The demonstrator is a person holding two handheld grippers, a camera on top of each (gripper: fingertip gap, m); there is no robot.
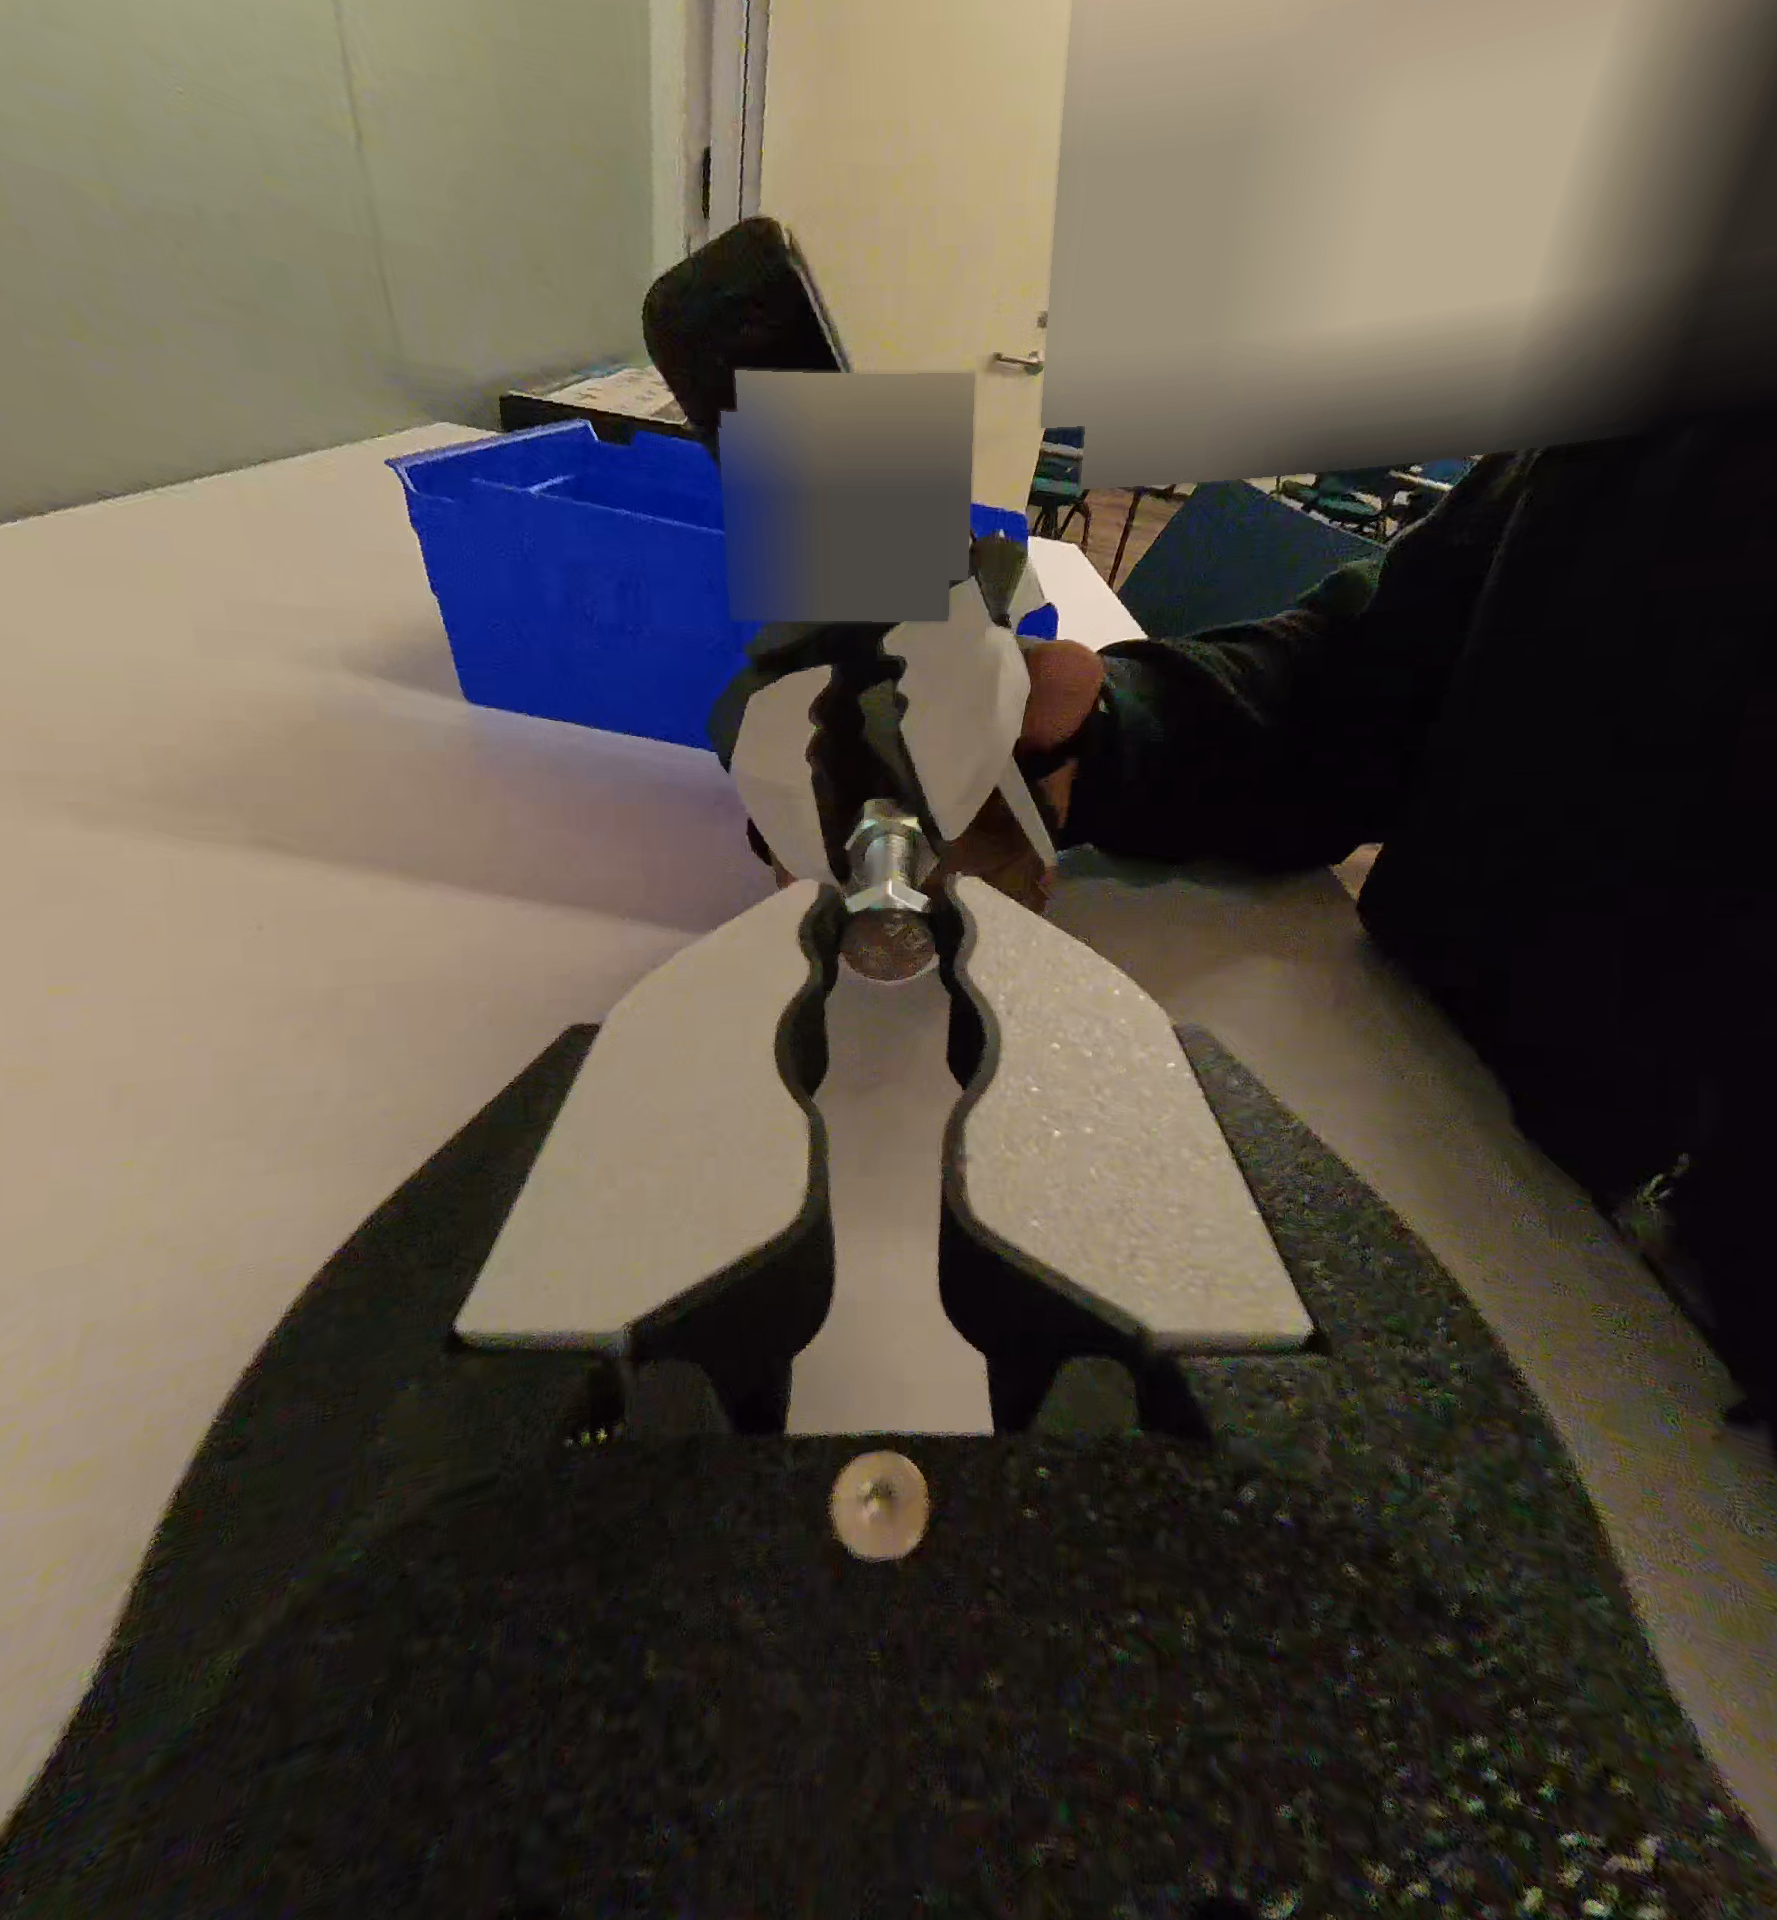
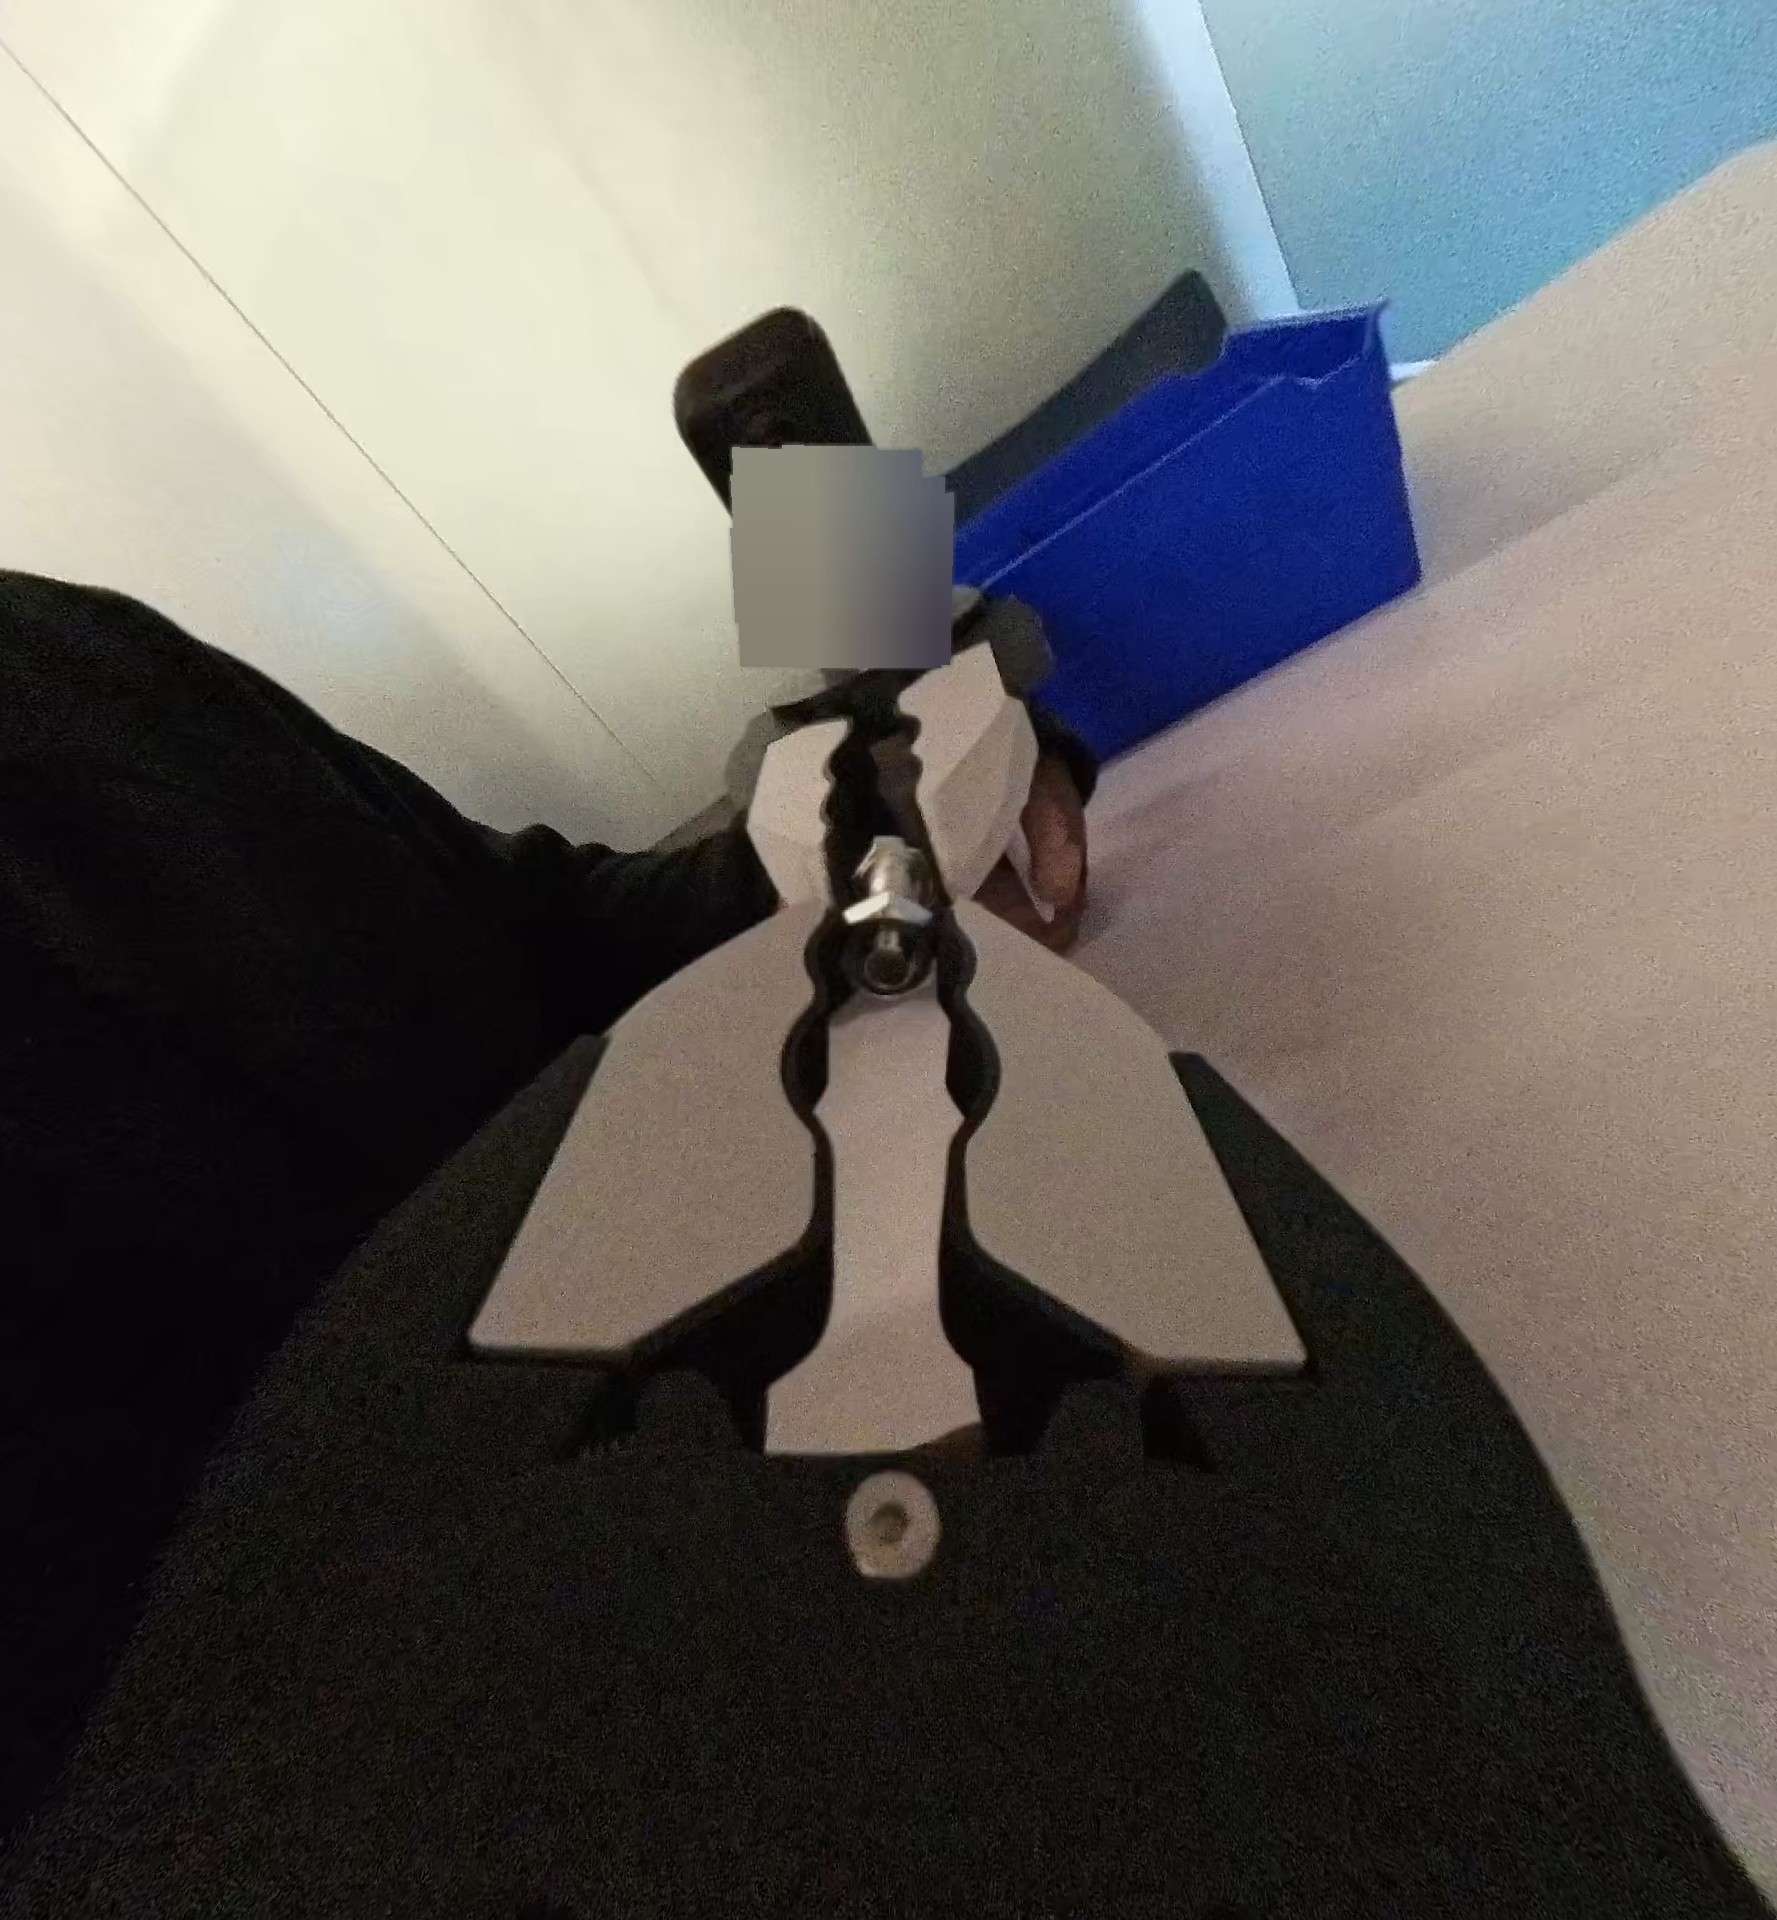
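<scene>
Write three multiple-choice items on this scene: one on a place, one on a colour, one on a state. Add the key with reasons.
1. Where is the bin?
A. on the table
B. on the floor
C. on a chair

2. What colour is the bin?
A. red
B. blue
C. green

3. How is the bolt held?
A. lying loose
B. by one tool only
C. between the left tool and right tool, one at each end

Key: A, it stands on the tabletop; B, its walls are blue; C, both tools' fingers close on its ends.
</scene>
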